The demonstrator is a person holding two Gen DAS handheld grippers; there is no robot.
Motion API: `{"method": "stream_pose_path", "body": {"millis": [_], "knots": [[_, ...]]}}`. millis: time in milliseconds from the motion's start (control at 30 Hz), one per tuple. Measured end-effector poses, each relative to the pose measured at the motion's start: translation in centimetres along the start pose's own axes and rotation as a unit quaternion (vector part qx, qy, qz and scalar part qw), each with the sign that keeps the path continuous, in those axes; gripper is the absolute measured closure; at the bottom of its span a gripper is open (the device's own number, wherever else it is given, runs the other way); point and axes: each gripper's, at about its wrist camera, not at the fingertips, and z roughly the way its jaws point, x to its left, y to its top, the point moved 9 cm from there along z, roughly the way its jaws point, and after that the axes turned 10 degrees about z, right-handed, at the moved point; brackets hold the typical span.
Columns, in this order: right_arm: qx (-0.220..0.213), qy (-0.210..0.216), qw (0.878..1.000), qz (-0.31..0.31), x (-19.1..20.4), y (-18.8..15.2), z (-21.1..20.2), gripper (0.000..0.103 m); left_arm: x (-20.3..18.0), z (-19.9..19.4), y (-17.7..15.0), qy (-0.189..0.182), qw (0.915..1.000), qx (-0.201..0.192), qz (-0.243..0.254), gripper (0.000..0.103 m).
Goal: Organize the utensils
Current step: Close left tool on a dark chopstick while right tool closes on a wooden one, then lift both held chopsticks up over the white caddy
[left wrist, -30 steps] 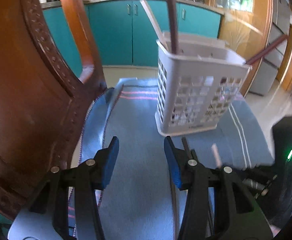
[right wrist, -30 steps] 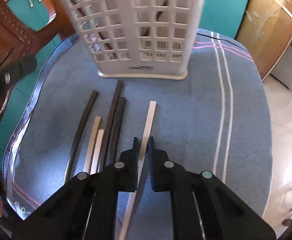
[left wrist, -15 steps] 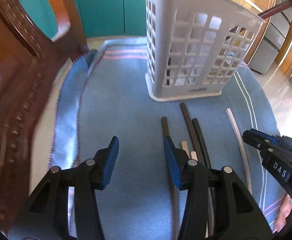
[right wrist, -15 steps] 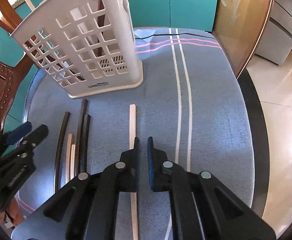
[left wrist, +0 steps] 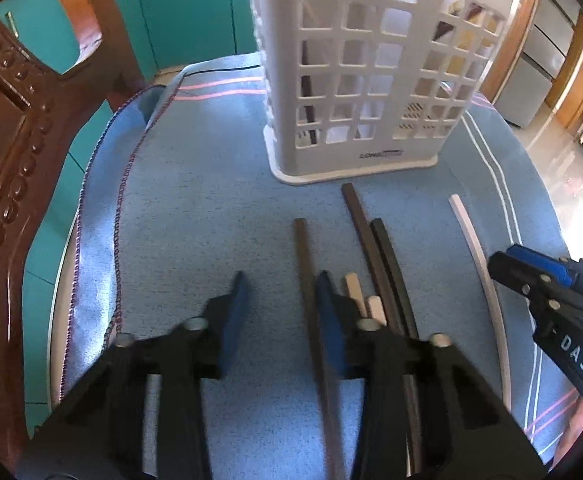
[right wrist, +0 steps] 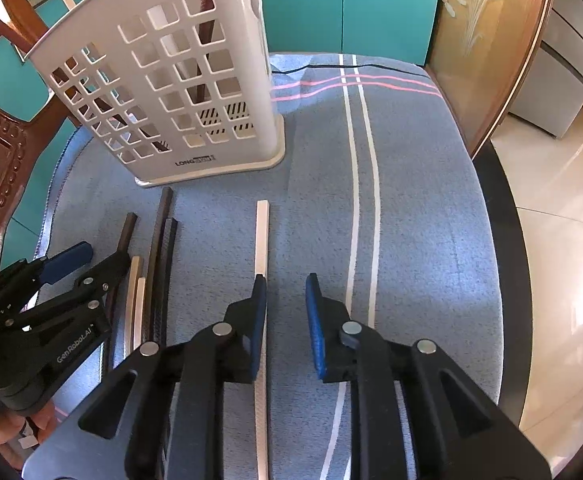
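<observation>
A white lattice utensil basket [left wrist: 367,72] [right wrist: 171,92] stands on the blue cloth with a few chopsticks inside. Several loose chopsticks lie in front of it: dark ones [left wrist: 375,248] [right wrist: 159,248], short pale ones [left wrist: 357,288] [right wrist: 135,296], a lone dark one [left wrist: 305,264] and a lone white one [left wrist: 475,248] [right wrist: 261,240]. My left gripper [left wrist: 279,280] is open, the lone dark chopstick just inside its right finger. My right gripper [right wrist: 285,280] is open and empty, the white chopstick under its left finger.
The blue cloth [right wrist: 411,200] covers a round table with a dark rim [right wrist: 503,216]. A carved wooden chair [left wrist: 7,160] stands close at the left. Teal cabinets [right wrist: 347,4] are behind. The left gripper shows in the right wrist view [right wrist: 51,280], the right one in the left wrist view [left wrist: 539,280].
My right gripper opened and let go of the white chopstick, which lies on the cloth. My left gripper moved forward and right over the lone dark chopstick.
</observation>
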Motion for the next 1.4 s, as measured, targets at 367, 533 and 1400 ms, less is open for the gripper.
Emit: {"method": "stream_pose_path", "body": {"millis": [367, 533, 1400], "knots": [[0.0, 0.0, 1.0, 0.004, -0.5, 0.4, 0.1, 0.076, -0.5, -1.6, -1.1, 0.003, 0.9999, -0.002, 0.01, 0.092], [-0.001, -0.003, 1.0, -0.008, 0.1, 0.3, 0.2, 0.07, 0.2, -1.3, -1.2, 0.003, 0.9999, 0.004, 0.013, 0.07], [-0.018, -0.02, 0.999, -0.043, 1.1, 0.0, 1.5, 0.096, -1.2, -0.5, -0.6, -0.011, 0.9996, -0.003, 0.027, 0.093]]}}
